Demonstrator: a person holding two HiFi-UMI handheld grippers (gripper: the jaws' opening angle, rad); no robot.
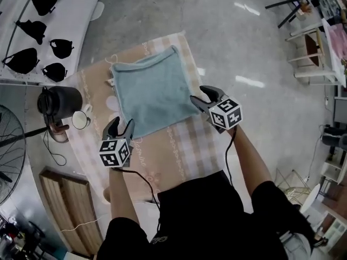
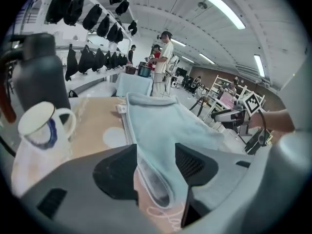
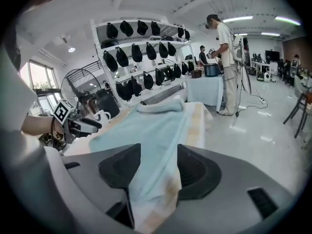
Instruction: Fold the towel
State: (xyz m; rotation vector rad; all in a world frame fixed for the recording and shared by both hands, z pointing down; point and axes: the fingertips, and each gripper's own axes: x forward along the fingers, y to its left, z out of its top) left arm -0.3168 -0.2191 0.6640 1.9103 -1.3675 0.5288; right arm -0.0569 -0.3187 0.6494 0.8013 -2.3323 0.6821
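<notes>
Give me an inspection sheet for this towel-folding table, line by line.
Surface: table under a checked cloth.
Job's things: blue towel lying flat on the cloth, far edge rumpled.
Clutter: black jug and white mug, left of the towel.
Grippers: left gripper and right gripper both open, a near towel corner between each one's fingers.
Cables: black cables run from both grippers back to the person.
Surroundings: rack of black caps, fan, people standing beyond the table.

Bench (image 1: 187, 161) is covered by a beige checked cloth (image 1: 179, 142), on which a pale blue towel (image 1: 154, 93) lies spread, with a white mug (image 1: 81, 119) and a black jug (image 1: 60, 101) at its left end.
</notes>
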